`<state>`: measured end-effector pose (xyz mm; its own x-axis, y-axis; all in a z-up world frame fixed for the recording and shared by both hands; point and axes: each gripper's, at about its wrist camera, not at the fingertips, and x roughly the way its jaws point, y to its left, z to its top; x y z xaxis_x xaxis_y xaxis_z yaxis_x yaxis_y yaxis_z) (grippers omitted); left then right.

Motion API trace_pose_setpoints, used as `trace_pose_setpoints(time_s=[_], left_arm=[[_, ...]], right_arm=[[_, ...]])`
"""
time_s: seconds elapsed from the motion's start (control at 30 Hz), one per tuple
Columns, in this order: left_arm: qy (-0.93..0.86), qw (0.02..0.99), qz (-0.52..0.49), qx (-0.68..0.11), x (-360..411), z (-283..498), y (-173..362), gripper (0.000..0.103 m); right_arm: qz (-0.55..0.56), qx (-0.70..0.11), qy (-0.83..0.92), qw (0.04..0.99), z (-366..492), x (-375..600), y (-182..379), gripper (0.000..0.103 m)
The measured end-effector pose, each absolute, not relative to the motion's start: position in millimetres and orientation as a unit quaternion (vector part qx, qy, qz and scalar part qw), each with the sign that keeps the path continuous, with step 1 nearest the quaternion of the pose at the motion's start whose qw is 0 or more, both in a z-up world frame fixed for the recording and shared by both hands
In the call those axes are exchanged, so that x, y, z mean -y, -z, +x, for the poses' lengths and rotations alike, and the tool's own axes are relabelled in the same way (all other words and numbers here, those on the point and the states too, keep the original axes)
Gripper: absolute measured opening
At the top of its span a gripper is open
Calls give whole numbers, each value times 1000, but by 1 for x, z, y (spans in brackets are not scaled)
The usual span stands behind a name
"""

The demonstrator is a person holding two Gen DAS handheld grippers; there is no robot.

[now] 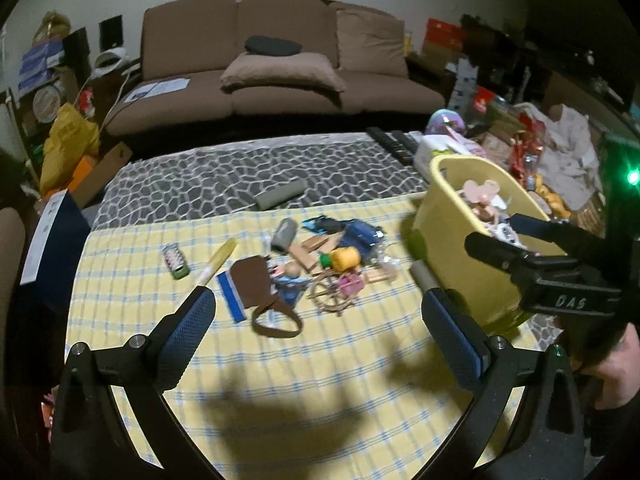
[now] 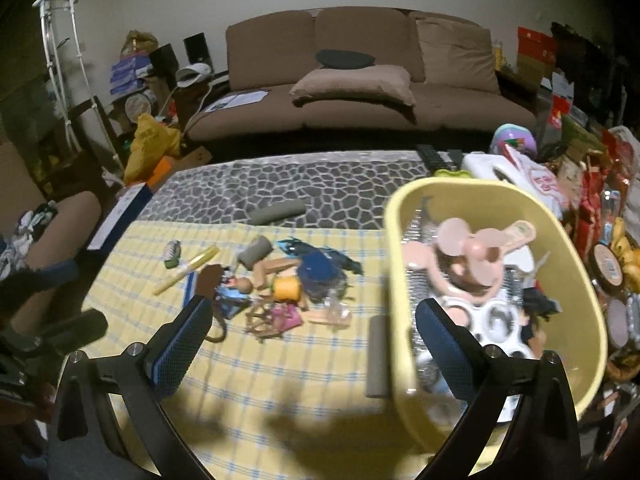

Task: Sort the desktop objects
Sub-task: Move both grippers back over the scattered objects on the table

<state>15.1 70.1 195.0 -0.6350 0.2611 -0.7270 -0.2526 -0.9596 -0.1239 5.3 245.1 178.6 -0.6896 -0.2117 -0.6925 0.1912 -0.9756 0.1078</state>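
Observation:
A pile of small objects [image 1: 320, 264] lies on the yellow checked cloth [image 1: 280, 360]: a brown pouch [image 1: 256, 280], a yellow spool [image 1: 346, 258], a yellow marker [image 1: 218, 264], a grey roll [image 1: 284, 234], a blue item [image 1: 358, 234]. The pile also shows in the right wrist view [image 2: 280, 284]. A yellow basket [image 2: 568, 276] at the right holds a pink fan [image 2: 468, 256] and other items. My left gripper [image 1: 318, 320] is open and empty, short of the pile. My right gripper [image 2: 312, 332] is open and empty, over the basket's near rim.
A grey foam roll [image 1: 280, 194] lies on the grey patterned cover behind the cloth. Another grey roll [image 2: 378, 356] lies beside the basket. Clutter [image 2: 600, 208] crowds the right side. A brown sofa [image 1: 276, 68] stands behind. A blue box [image 1: 52, 248] is at left.

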Motion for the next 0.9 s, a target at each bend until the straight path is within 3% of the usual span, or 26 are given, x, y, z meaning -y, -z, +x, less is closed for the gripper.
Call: trace_pose_setpoints(time_s=[0.5, 0.9], left_arm=[[-886, 85, -451, 70, 9, -9, -119, 103], [-847, 120, -513, 69, -1, -42, -59, 103]], right_arm=[[414, -5, 900, 136, -21, -190, -145, 103], [451, -24, 881, 138, -40, -172, -107, 103]])
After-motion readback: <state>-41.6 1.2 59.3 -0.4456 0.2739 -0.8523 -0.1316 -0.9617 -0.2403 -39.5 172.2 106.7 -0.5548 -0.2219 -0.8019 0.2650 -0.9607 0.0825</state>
